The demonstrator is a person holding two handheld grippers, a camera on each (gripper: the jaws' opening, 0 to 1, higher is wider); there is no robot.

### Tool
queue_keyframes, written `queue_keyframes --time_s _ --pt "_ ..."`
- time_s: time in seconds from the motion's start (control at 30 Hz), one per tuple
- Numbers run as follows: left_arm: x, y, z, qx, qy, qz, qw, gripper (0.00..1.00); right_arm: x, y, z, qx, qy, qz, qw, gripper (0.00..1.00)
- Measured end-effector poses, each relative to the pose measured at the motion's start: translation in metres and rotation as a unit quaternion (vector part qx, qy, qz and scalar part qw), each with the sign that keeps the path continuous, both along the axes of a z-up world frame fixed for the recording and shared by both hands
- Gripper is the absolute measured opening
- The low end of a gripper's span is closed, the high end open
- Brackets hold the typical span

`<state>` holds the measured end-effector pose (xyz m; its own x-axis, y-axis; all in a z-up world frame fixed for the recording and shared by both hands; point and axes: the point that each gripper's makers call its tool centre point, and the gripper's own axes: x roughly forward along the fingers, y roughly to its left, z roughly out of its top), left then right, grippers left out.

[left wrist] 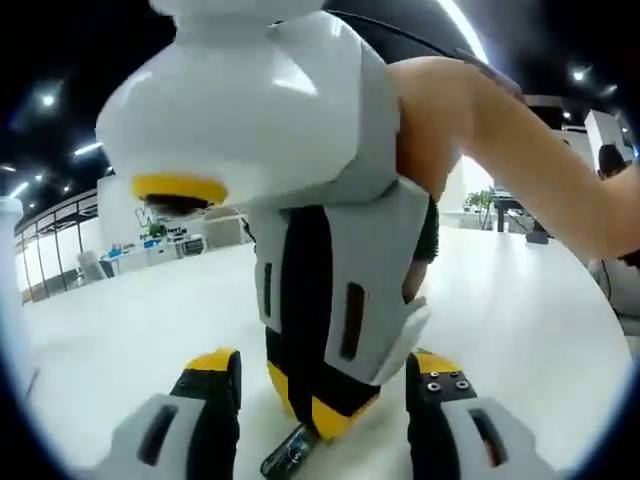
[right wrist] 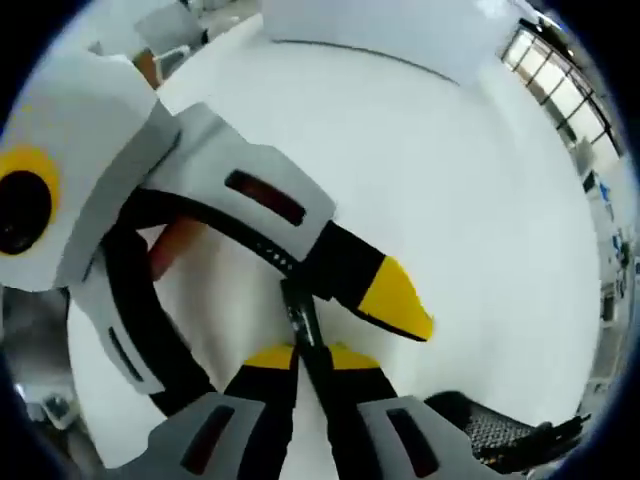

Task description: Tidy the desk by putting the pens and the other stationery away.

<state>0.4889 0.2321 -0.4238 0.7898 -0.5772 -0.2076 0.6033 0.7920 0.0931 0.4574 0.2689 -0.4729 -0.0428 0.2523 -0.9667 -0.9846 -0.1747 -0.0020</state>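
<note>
Partly hidden, a slim dark pen (right wrist: 303, 335) is pinched by the right gripper (right wrist: 310, 352); left gripper (left wrist: 320, 385) jaws spread wide over white desk (right wrist: 450, 180).

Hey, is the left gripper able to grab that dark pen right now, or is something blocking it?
Probably not yet. The right gripper is shut on the dark pen, and its body sits between the open left gripper and most of the pen; just one end pokes out.
</note>
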Motion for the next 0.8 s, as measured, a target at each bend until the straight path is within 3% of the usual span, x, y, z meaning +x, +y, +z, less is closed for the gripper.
queue_keyframes --time_s 0.1,0.23,0.33,0.43,0.53,0.63,0.7,0.8 --pt "0.002 0.003 0.002 -0.002 -0.002 0.003 1.0 0.66 0.0 0.0 -0.001 0.0 0.004 -0.014 0.9999 0.09" --pt "0.002 0.0 -0.002 0.005 -0.001 0.003 1.0 0.66 -0.001 0.0 -0.002 -0.029 -0.009 -0.026 0.9992 0.08" --pt "0.002 0.001 -0.002 0.011 -0.002 0.009 0.9999 0.69 0.0 -0.001 -0.002 -0.051 -0.011 -0.063 0.9967 0.07" --pt "-0.001 0.0 0.011 0.018 -0.031 0.011 0.9993 0.69 -0.002 -0.002 -0.002 -0.051 -0.025 -0.074 0.9956 0.07" --pt "-0.003 0.0 0.024 0.014 -0.061 0.01 0.998 0.69 -0.001 -0.003 0.0 -0.003 -0.071 -0.08 0.9943 0.06" --pt "-0.007 -0.015 0.022 0.036 -0.075 -0.009 0.9965 0.72 -0.003 -0.005 0.002 0.056 -0.1 -0.087 0.9895 0.05" --pt "-0.012 -0.024 0.021 0.049 -0.081 -0.026 0.9952 0.7 0.001 -0.002 0.003 0.082 -0.1 -0.088 0.9877 0.05" --pt "-0.009 -0.024 0.022 0.061 -0.089 -0.027 0.9938 0.71 0.012 -0.003 0.005 0.103 -0.074 -0.116 0.9852 0.05"
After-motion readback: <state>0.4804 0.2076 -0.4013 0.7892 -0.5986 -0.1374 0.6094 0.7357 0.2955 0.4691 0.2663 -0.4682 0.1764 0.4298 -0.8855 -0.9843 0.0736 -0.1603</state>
